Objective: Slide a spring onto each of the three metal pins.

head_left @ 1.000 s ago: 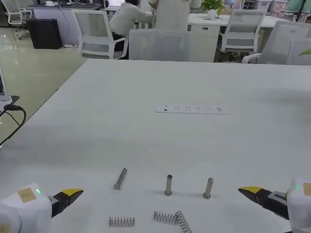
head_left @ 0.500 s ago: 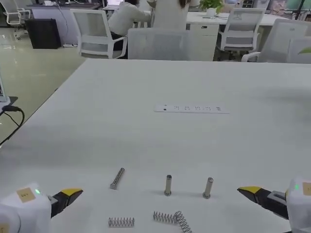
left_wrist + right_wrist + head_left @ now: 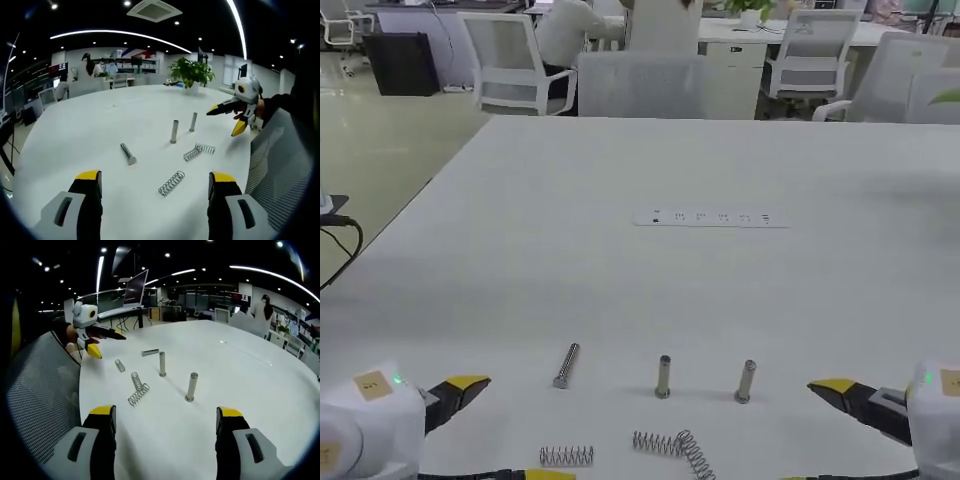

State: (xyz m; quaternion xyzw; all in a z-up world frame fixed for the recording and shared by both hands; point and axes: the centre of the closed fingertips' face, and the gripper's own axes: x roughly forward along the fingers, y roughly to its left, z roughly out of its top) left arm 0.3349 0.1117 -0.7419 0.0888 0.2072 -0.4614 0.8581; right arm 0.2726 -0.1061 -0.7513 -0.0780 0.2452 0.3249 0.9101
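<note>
Three metal pins are on the white table (image 3: 620, 280). The left pin (image 3: 566, 366) lies flat, while the middle pin (image 3: 663, 377) and the right pin (image 3: 745, 382) stand upright. In front of them lie a single spring (image 3: 566, 456) and two tangled springs (image 3: 675, 448). My left gripper (image 3: 155, 176) is open and empty, just short of the single spring (image 3: 171, 182). My right gripper (image 3: 166, 412) is also open and empty, facing the right pin (image 3: 191, 386) and the tangled springs (image 3: 138, 387). Both grippers sit low at the table's near edge, apart from everything.
A white power strip (image 3: 710, 219) is set into the table's middle. Grey and white office chairs (image 3: 640, 88) stand along the far edge, with people seated beyond. A dark cable (image 3: 340, 240) hangs off the left side.
The head camera has tilted slightly, so the scene sits a little higher. Pins, springs and both open grippers stay where they were.
</note>
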